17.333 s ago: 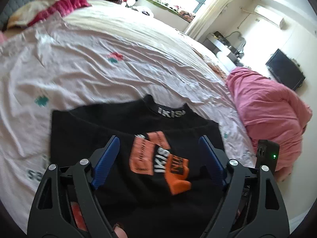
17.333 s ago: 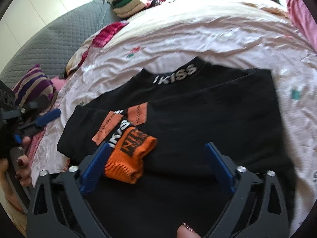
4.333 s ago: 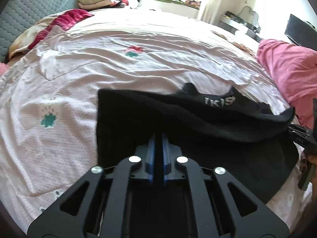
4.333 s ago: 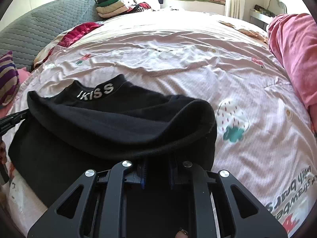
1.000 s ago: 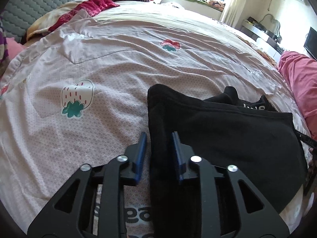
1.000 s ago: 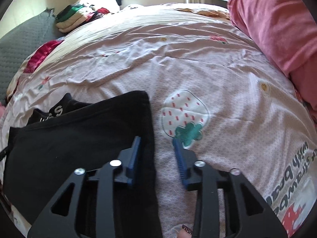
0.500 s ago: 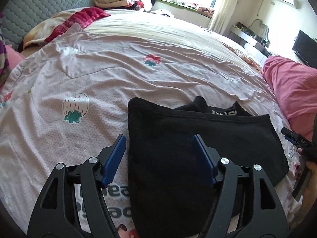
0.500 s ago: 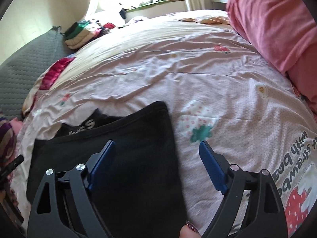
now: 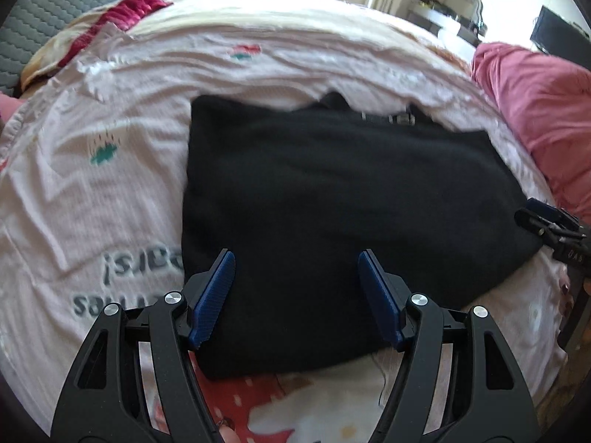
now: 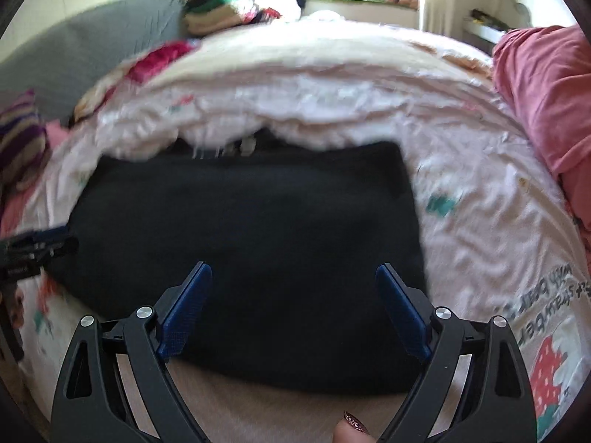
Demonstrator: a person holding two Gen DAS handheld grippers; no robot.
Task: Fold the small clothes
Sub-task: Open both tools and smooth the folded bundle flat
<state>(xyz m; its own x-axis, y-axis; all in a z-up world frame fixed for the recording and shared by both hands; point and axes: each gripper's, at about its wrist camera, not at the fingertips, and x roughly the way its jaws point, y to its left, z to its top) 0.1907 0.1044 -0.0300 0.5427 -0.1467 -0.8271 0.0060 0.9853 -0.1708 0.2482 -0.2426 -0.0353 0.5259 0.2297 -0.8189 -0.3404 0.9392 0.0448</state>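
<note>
- Hovering both grippers over the black garment point(image 9: 332, 199), which lies folded flat on the bed point(image 9: 110, 184); nothing held by either.
- Left gripper point(image 9: 295, 295): jaws spread wide, blue pads apart over the garment's near-left part, not pressing on cloth. I read it as let go so the fold can lie undisturbed.
- Right gripper point(image 10: 291, 302): jaws wide and opening a bit more, cloth seen between the pads but not pinched; it sits over the near-right part of the garment point(image 10: 251, 243).
- Garment is a rough rectangle, collar band point(image 9: 388, 118) peeking out at the far edge, so the top layer doesn't fully cover it. Edges look fairly square; near edge close to the bed's front.
- Each gripper shows at the edge of the other's view, one per side of the garment, so they flank it, which suits a two-handed fold.
- My guess: one fold laid down, still large, so likely another fold to go.
- Pink blanket point(image 9: 535, 110) lies right of the garment, apart from it; stacked clothes point(image 10: 214, 11) far off at the bed's head, out of the way.
- Both views motion-blurred, fine detail unclear.
</note>
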